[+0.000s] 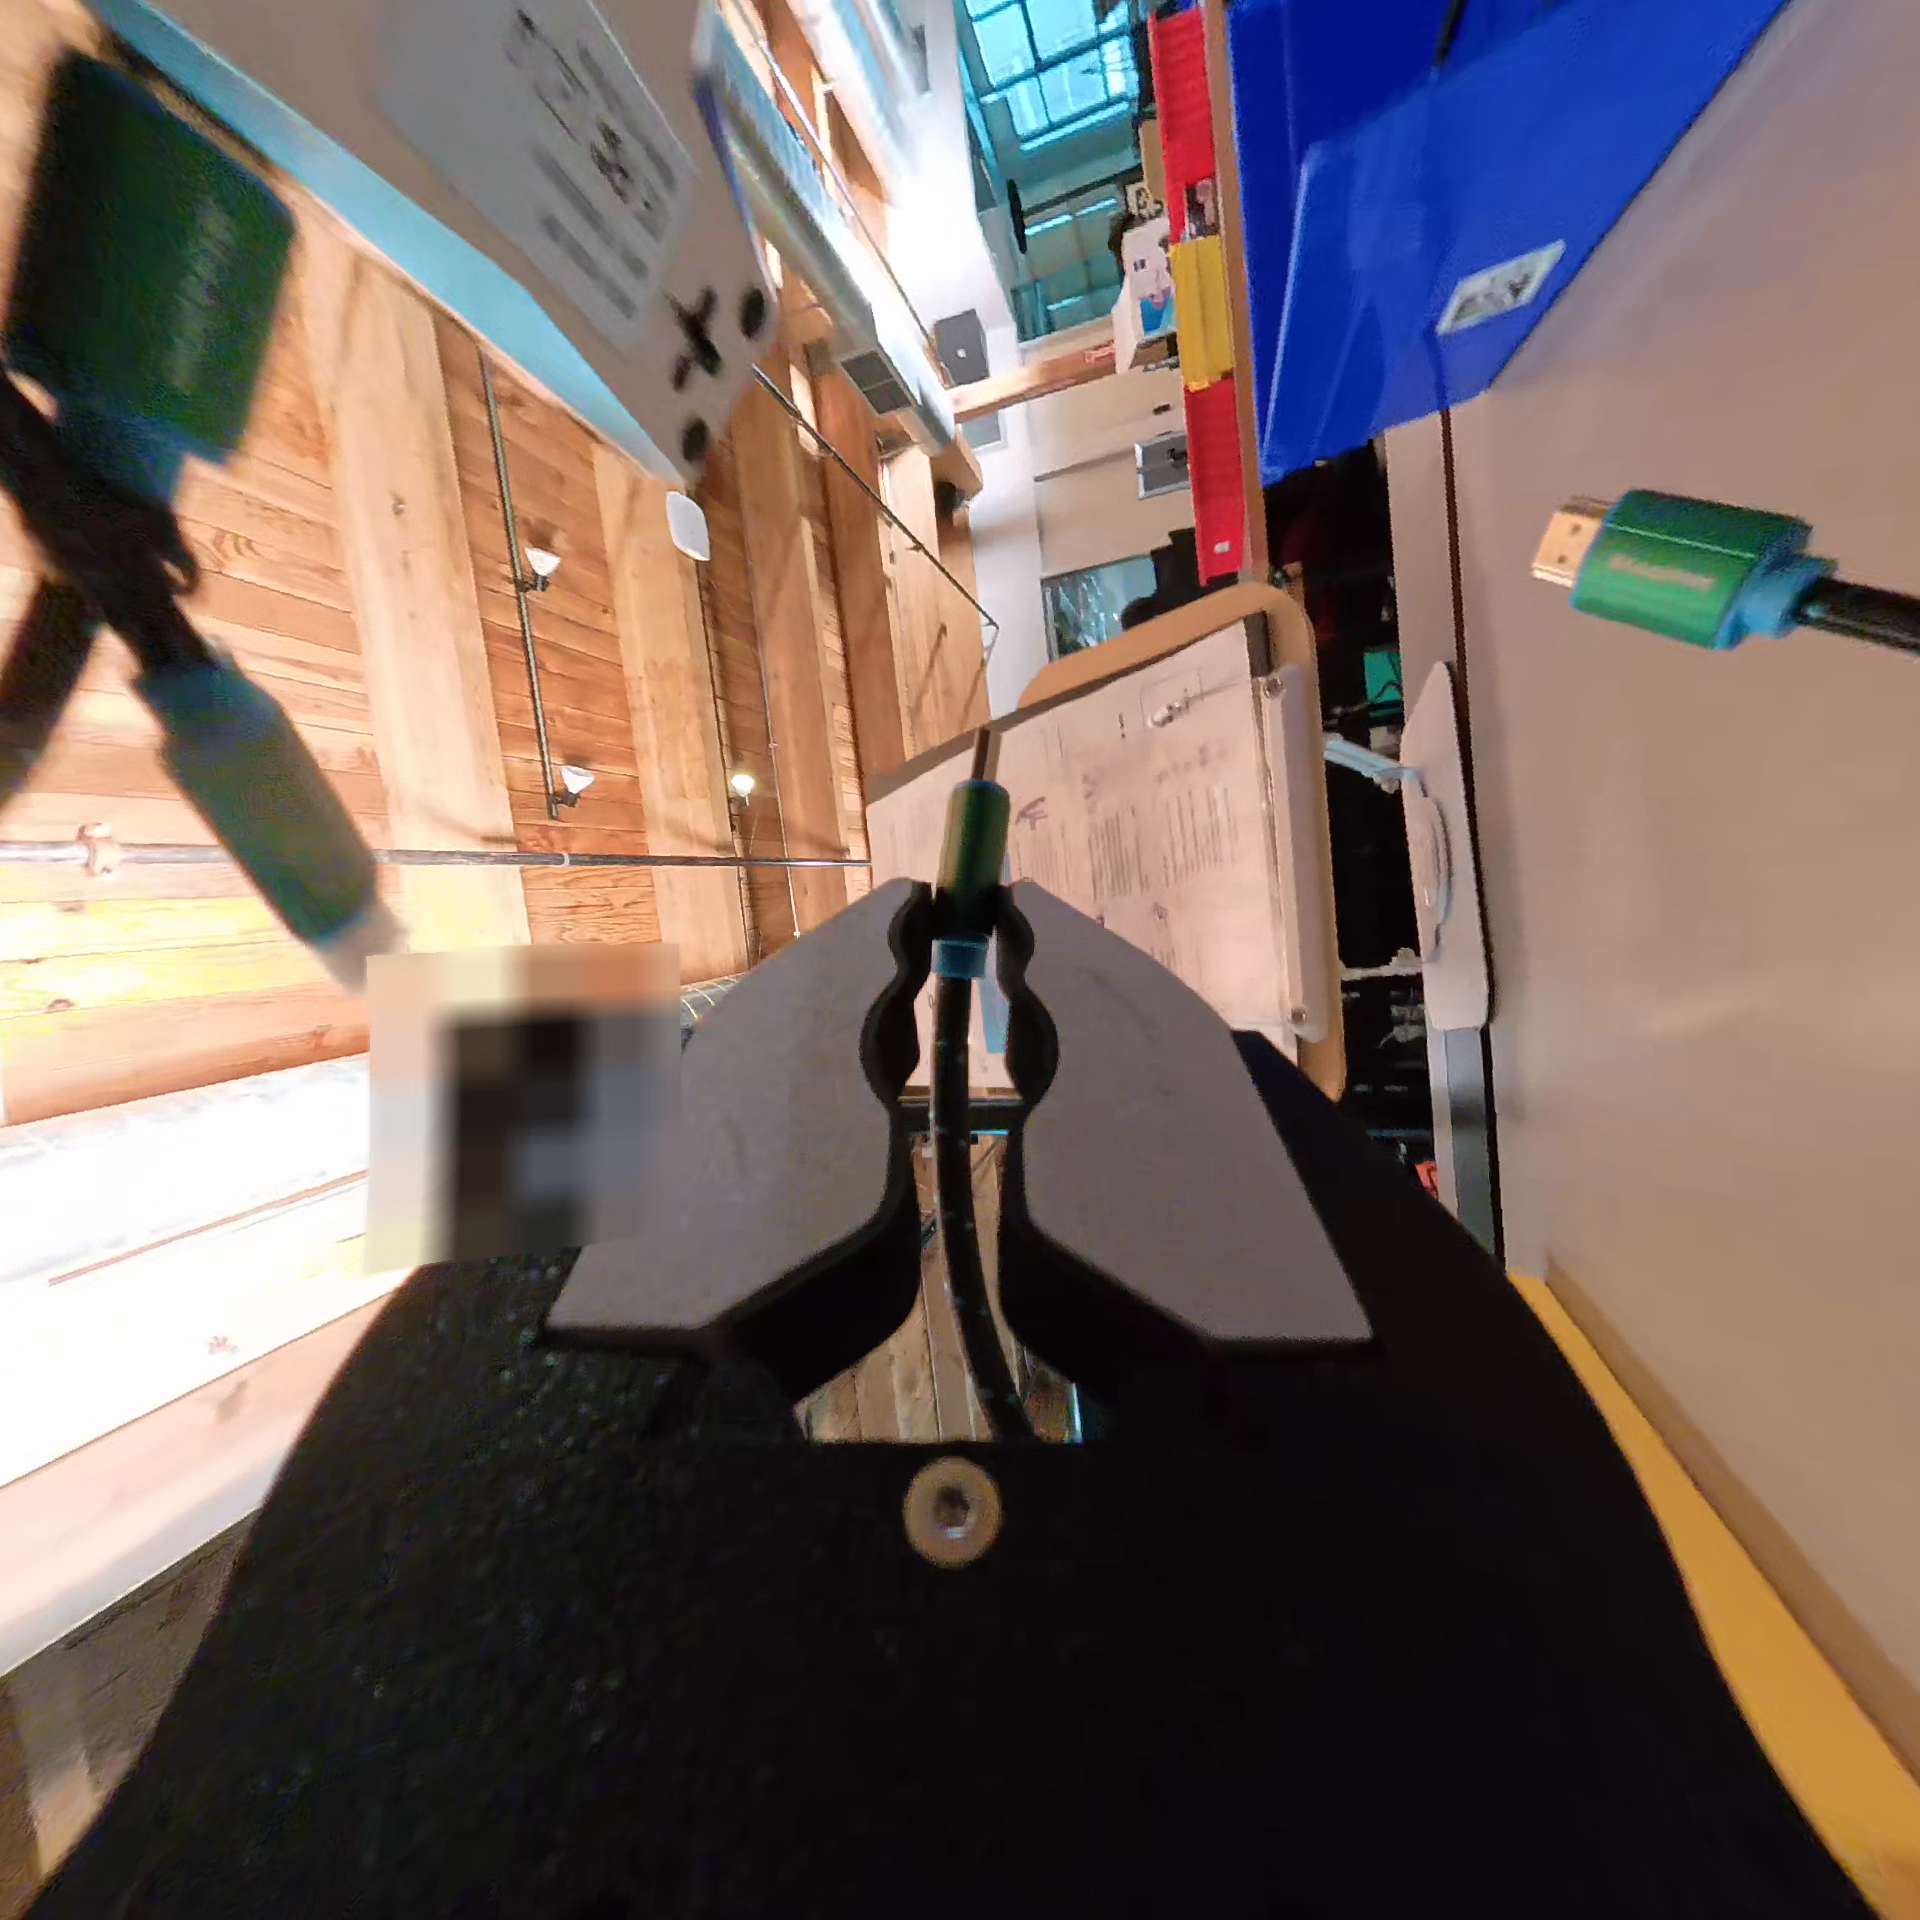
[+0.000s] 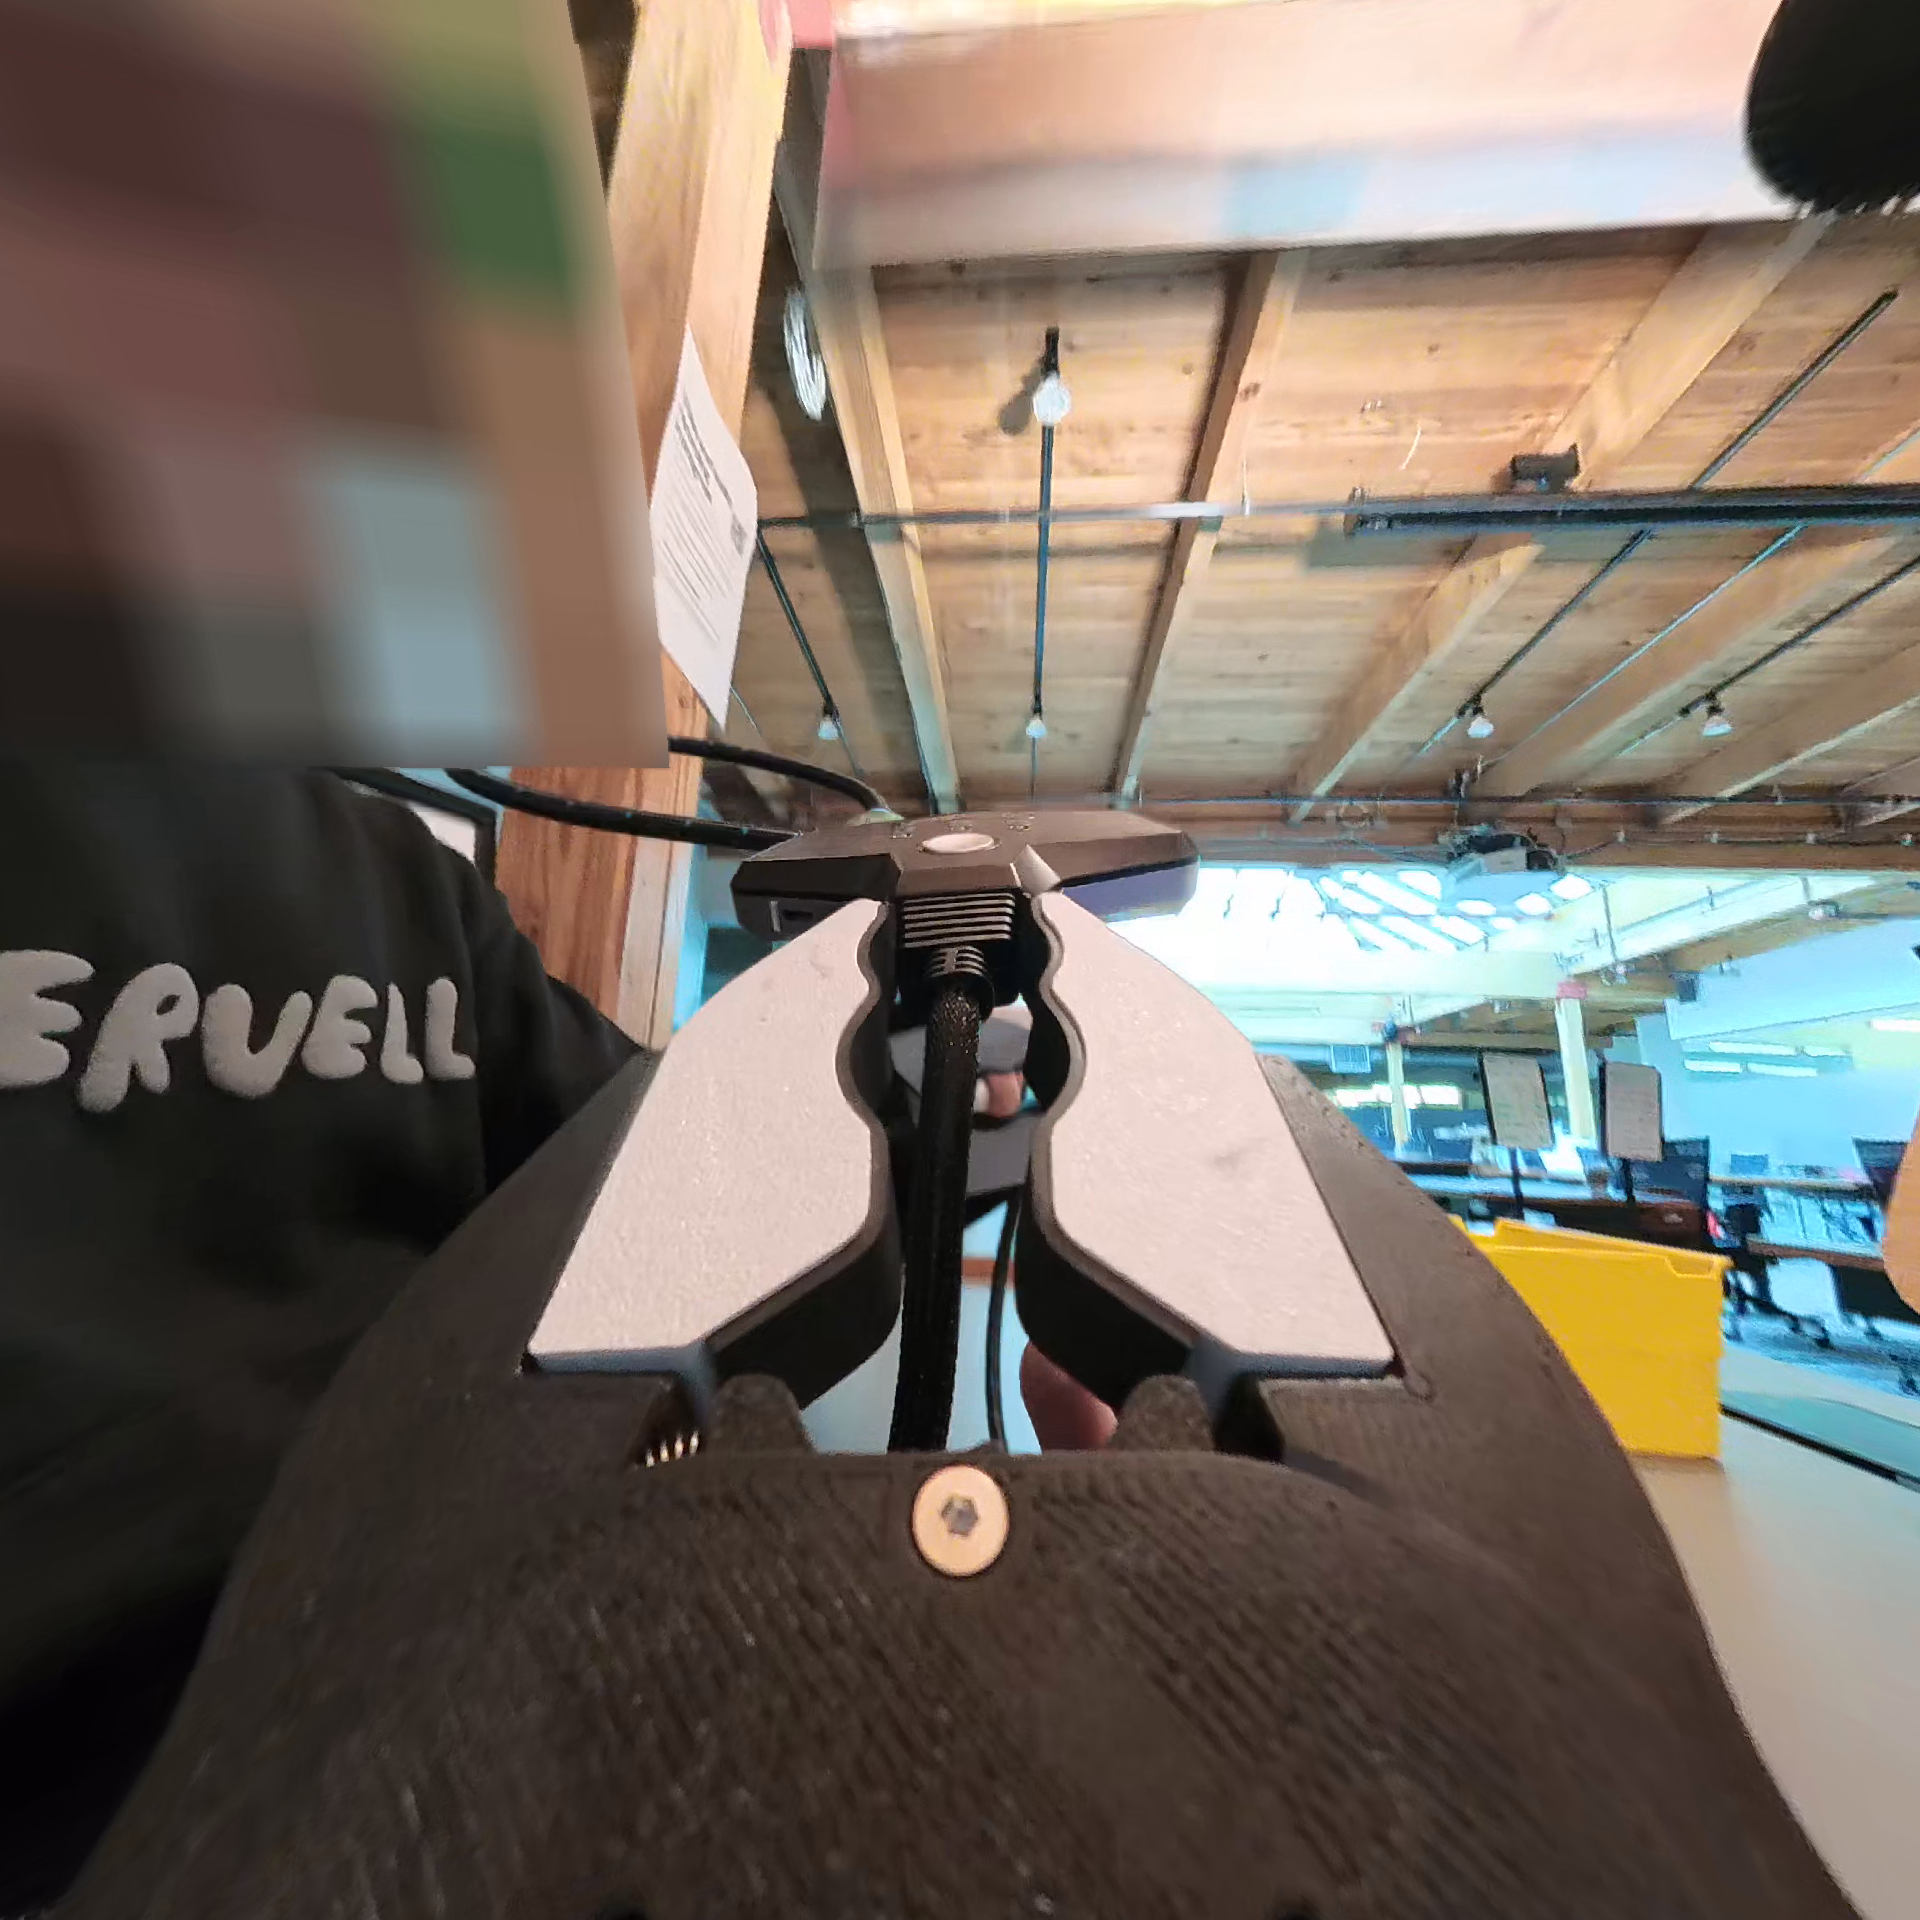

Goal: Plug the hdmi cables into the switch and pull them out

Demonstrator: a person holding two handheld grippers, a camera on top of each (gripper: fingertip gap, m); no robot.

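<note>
Left gripper [image 1: 961, 914] is clamped on a green HDMI plug [image 1: 971, 836], held in air. Right gripper [image 2: 956, 925] is pinched on the switch [image 2: 961, 857] at its cable neck. Another green plug [image 1: 1673, 566] is seen on the table [image 1: 1704, 935].

green HDMI plug [image 1: 971, 836] clamped upright | second plug [image 1: 1683, 566] on table | black switch [image 2: 961, 857] held level

above me i see a timber ceiling [image 2: 1351, 416] with small hanging lamps [image 2: 1051, 400], a white paper sheet [image 2: 701, 520] stuck on a wooden post [image 2: 582, 904], a yellow bin [image 2: 1600, 1340] on the table [image 2: 1808, 1621], and blue bins [image 1: 1455, 208] beside red and yellow ones [image 1: 1210, 312].
</note>
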